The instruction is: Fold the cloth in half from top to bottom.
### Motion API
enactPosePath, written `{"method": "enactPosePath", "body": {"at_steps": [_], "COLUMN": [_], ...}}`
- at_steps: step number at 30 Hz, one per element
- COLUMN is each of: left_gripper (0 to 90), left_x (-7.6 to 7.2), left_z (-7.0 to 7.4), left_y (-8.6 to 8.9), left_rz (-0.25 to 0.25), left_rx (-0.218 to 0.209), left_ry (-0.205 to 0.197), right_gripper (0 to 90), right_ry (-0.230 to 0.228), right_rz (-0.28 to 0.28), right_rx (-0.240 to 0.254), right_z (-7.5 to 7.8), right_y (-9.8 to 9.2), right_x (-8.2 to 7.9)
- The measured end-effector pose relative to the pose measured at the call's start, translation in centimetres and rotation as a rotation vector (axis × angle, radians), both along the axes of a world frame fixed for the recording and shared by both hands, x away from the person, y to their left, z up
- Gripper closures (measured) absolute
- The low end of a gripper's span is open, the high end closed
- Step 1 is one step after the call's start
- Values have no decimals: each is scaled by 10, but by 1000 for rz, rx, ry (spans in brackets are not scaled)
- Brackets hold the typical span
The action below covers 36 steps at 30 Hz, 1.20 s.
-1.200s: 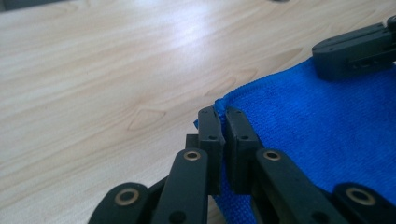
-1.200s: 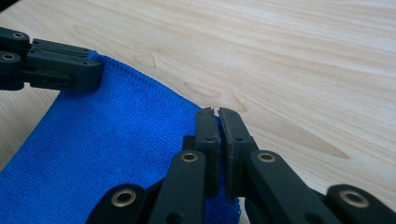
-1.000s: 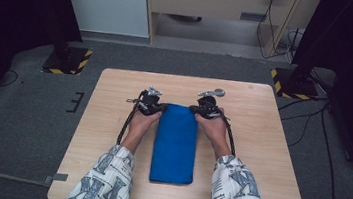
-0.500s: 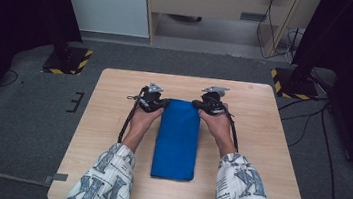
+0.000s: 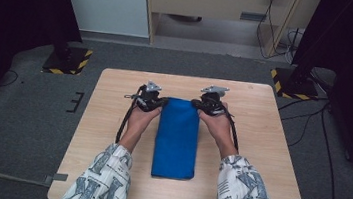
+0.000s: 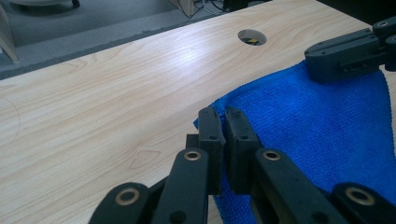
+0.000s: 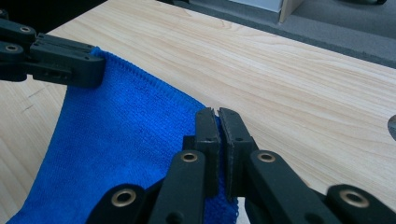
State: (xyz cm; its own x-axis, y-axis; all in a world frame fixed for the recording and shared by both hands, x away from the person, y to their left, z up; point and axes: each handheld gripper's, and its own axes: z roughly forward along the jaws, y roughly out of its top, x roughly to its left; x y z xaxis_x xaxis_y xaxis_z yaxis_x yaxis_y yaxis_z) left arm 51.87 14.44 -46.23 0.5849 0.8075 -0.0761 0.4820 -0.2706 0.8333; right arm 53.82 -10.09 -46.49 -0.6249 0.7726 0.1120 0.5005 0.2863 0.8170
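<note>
Both grippers — left gripper and right gripper — are clamped on the far corners of the blue towel, whose long axis runs back toward the person along the table.

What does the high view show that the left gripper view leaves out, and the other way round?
High view alone: the whole folded blue cloth lying lengthwise on the table, both patterned sleeves, and the grey floor around it.

Left gripper view alone: the left tool up close, its jaws pinched shut on a far corner of the cloth, and a round hole in the tabletop.

Both: the cloth, the wooden table, and the right tool clamped on the cloth's other far corner.
</note>
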Motion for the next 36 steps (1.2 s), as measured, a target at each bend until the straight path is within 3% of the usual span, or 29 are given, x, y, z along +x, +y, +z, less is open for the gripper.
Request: {"method": "enactPosePath", "body": {"at_steps": [14, 36], "left_gripper": [862, 862], "left_x": [-13, -25], "left_z": [9, 11], "left_y": [-2, 9], "left_rz": [-29, -62], "left_rx": [3, 8], "left_ry": [-26, -44], "right_gripper": [874, 873], "right_ry": [-26, -50], "right_rz": [13, 58], "right_rx": [10, 26], "right_z": [13, 15], "right_y": [-7, -4], "right_x": [-18, -35]}}
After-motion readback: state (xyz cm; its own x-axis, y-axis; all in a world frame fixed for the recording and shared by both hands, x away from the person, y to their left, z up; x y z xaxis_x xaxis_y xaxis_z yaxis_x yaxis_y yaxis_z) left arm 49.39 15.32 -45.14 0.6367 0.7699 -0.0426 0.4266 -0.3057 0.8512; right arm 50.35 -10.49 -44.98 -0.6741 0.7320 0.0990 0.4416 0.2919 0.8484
